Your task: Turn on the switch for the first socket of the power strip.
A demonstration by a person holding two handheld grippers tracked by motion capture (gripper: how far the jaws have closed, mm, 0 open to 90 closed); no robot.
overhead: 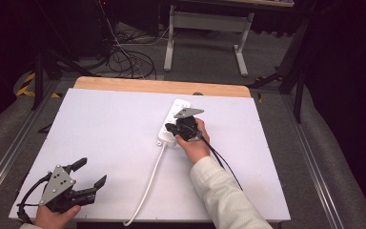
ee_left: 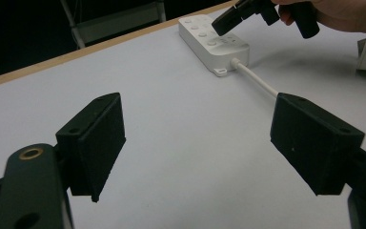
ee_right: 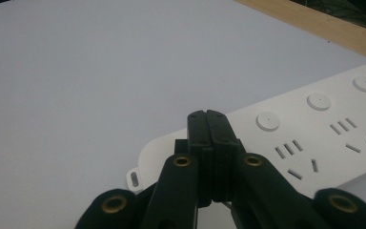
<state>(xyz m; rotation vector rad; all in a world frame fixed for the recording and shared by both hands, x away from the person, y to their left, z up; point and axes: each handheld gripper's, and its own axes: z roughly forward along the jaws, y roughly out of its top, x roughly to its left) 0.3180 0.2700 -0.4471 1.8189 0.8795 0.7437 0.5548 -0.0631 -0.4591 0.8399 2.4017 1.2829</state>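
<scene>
Lying lengthwise away — power strip (overhead: 174,121); right tongs (overhead: 171,128) closed, left tongs (overhead: 91,172) agape.

Power strip (overhead: 174,121) lies right of centre on the table (overhead: 105,138), right gripper (overhead: 171,129) over its near end, left gripper (overhead: 90,174) well apart at the near-left corner.

Both grippers were black, each topped by a grey three-cornered plate with small holes. The left gripper (overhead: 88,173) had blocky pads; the right gripper (ee_right: 208,125) showed brass-ringed pivots. The right sleeve (overhead: 224,195) was cream, and black cables trailed back.
</scene>
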